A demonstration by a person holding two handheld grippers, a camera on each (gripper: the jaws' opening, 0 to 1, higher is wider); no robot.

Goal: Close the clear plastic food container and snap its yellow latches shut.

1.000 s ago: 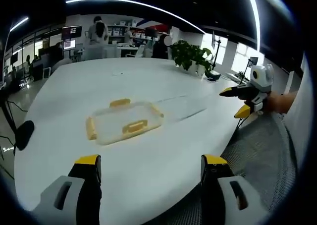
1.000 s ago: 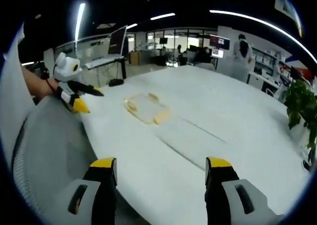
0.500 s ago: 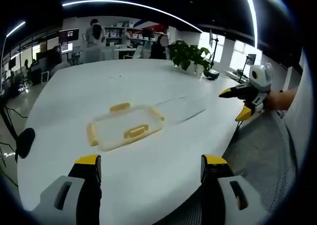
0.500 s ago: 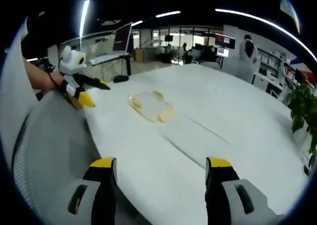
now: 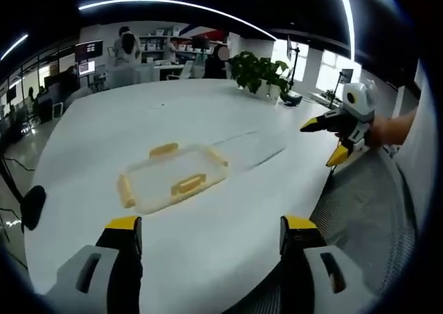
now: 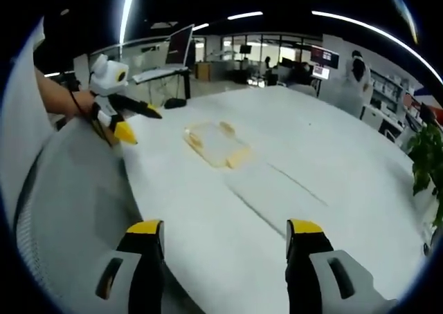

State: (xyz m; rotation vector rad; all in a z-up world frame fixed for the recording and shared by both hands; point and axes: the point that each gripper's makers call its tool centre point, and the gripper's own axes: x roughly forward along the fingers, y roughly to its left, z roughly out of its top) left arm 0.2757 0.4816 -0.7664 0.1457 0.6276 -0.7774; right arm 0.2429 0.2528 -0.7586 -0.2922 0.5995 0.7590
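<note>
Lying flat on the white table, the clear plastic food container sits well out from the near edge, a shallow see-through rectangle with rounded corners whose yellow latches show on its sides: one on the near long side, one on the far long side, one at the left end and a thin strip at the right end; whether they are snapped down cannot be told from here. In the right gripper view the same container lies far out on the table, pale and flat, with yellow tabs at its edges. The left gripper hangs over the near table edge with its yellow-tipped jaws spread wide and nothing between them. The right gripper likewise has its jaws wide apart and empty, well short of the container. A potted plant stands at the far side of the table
</note>
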